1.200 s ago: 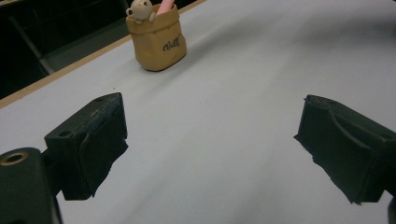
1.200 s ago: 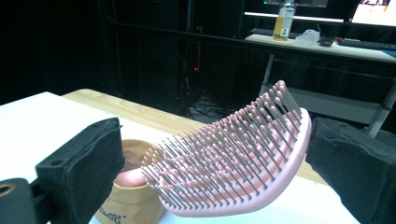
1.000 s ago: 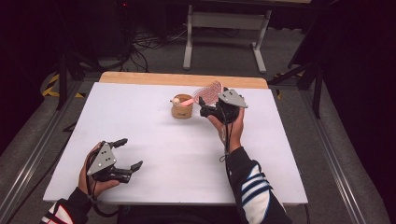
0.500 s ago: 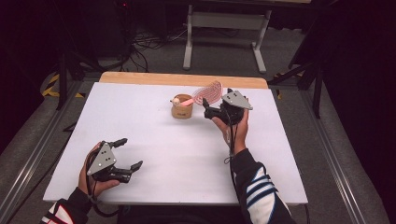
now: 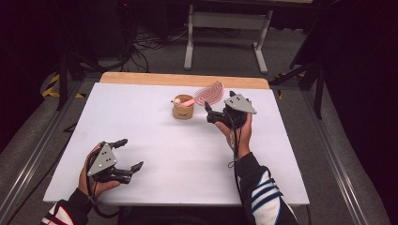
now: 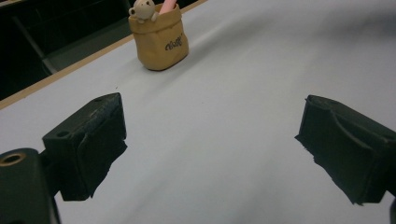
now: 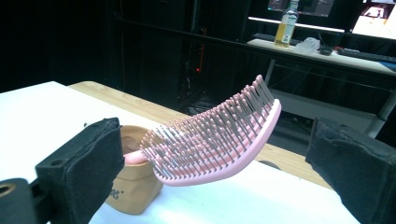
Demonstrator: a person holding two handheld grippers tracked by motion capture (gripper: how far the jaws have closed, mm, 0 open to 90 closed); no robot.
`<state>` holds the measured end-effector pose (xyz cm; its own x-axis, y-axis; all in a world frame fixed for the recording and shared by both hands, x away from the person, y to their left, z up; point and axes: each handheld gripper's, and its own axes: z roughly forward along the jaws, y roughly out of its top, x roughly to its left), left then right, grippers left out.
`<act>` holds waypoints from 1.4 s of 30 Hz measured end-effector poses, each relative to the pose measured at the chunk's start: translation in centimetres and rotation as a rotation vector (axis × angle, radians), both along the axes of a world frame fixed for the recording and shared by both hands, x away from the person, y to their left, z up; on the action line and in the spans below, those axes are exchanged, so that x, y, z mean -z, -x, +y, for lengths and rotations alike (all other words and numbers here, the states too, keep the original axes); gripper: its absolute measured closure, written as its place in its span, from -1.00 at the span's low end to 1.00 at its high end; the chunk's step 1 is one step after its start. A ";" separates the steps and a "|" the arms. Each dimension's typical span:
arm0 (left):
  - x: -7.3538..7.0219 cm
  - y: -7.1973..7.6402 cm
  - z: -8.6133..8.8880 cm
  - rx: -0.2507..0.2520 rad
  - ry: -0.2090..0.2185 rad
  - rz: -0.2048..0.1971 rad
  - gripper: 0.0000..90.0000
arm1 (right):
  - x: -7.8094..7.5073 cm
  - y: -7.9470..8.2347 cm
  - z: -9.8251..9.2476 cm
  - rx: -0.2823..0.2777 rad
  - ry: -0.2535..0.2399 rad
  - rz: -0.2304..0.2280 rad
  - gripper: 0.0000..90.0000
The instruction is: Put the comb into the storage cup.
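On table, pouch (image 5: 182,111) (tan) holding hairbrush (image 5: 209,93)

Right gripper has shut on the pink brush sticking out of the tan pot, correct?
Not quite. The right gripper is open: in the right gripper view its jaws stand wide on either side of the brush, clear of it. The brush does stick out of the pot.

The high camera sits above my near side, looking forward and down over the whole table (image 5: 155,140). My left gripper's camera looks low across it toward the far pot (image 6: 159,43). My right's sits close by that pot (image 7: 133,186), facing the brush (image 7: 219,135).
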<state>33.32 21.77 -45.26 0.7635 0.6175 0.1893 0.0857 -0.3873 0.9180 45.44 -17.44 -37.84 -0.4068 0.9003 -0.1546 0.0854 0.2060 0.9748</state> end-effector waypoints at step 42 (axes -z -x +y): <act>0.0 0.1 -0.1 0.003 -0.008 -0.007 -0.81 | 0.8 4.9 1.0 -0.152 0.075 -0.061 -0.90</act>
<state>33.19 21.70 -45.23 0.7644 0.6132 0.1994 0.0783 -0.3952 0.9152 40.57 -16.46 -38.66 -0.5250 0.8143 -0.2476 -0.0111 0.2843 0.9587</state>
